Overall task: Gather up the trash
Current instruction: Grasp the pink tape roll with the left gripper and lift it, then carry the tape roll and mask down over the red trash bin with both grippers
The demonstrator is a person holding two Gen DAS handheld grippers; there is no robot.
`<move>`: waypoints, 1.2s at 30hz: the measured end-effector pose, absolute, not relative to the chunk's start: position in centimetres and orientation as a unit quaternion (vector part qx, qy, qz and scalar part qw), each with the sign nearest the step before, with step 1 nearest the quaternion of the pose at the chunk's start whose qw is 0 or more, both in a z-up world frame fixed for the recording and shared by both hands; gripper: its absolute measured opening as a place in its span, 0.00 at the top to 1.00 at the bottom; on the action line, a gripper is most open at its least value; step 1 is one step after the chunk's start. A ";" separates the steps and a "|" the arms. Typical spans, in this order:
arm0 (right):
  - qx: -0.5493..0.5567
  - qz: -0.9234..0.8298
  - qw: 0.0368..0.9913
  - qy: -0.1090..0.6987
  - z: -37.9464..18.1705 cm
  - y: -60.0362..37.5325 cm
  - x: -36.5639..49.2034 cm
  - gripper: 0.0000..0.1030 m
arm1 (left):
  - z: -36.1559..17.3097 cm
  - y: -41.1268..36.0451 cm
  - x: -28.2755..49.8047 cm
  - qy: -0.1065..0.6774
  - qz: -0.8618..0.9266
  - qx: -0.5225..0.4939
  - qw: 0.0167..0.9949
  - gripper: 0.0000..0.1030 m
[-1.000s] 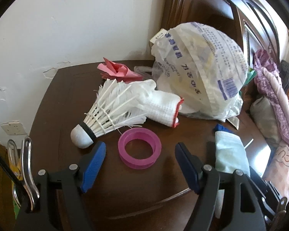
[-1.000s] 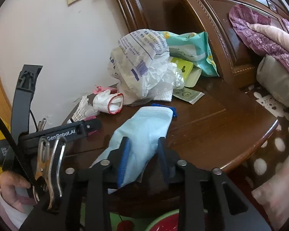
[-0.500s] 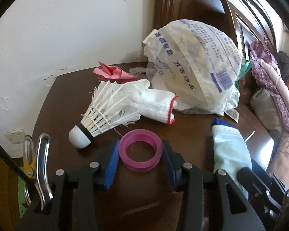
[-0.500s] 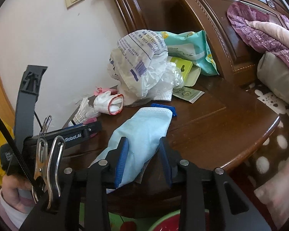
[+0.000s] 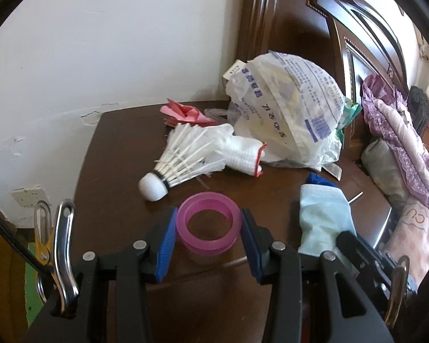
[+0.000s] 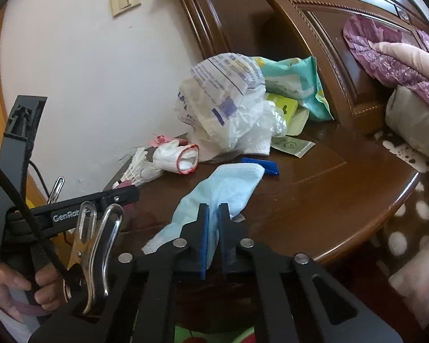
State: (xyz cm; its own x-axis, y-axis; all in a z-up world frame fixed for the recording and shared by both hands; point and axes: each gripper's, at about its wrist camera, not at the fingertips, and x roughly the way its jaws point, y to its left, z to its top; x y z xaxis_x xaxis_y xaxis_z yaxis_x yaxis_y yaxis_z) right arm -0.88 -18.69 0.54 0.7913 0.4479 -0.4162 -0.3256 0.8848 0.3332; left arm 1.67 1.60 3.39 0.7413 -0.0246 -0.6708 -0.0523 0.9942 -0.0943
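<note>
A translucent pink ring (image 5: 211,246) sits low on the dark wooden bedside table (image 5: 114,148). My left gripper (image 5: 208,228) is shut on it, one blue pad against each side. To its right lies a light blue face mask (image 5: 323,217), stretched toward the table's near edge. In the right wrist view my right gripper (image 6: 213,224) is shut on the near end of the face mask (image 6: 228,183), its blue pads pinching the cloth into a fold. One black finger (image 6: 120,197) of the left gripper shows at the left there, with a hand on its handle.
Behind the ring lie a white shuttlecock (image 5: 180,165), a white glove with a red cuff (image 5: 240,151), crumpled pink paper (image 5: 186,111) and a large printed plastic bag (image 5: 286,114). A teal pack (image 6: 294,83) and a green sachet (image 6: 291,144) lie by the headboard. Bedding (image 5: 394,131) is at the right.
My left gripper's jaws have come in from wide apart and gripped the pink ring. My right gripper's jaws, which stood around the mask, have pinched shut on it.
</note>
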 end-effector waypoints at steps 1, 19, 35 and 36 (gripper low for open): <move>0.122 0.211 0.938 0.245 0.7 -18.5 -1.1 0.94 | 3.6 1.9 1.4 0.359 0.008 -0.056 0.931 0.56; 0.097 0.237 0.946 0.197 2.3 -16.2 -9.4 0.95 | 7.6 2.5 -7.0 0.332 -0.019 -0.047 0.942 0.56; 0.113 0.178 0.961 0.178 4.4 -21.2 -18.9 0.95 | 10.6 -0.9 -15.1 0.316 -0.083 -0.017 0.945 0.56; 0.114 0.176 0.962 0.177 4.5 -21.2 -19.4 0.95 | 10.7 -1.0 -15.6 0.318 -0.089 -0.018 0.944 0.56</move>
State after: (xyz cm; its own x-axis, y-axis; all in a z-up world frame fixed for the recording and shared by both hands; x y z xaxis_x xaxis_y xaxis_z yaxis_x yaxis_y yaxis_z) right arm -19.36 -21.25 4.45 0.8756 0.3779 -0.3009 -0.2974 0.9126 0.2807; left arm -15.62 -1.01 10.70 0.7820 -0.1791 -0.5970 0.1565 0.9836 -0.0901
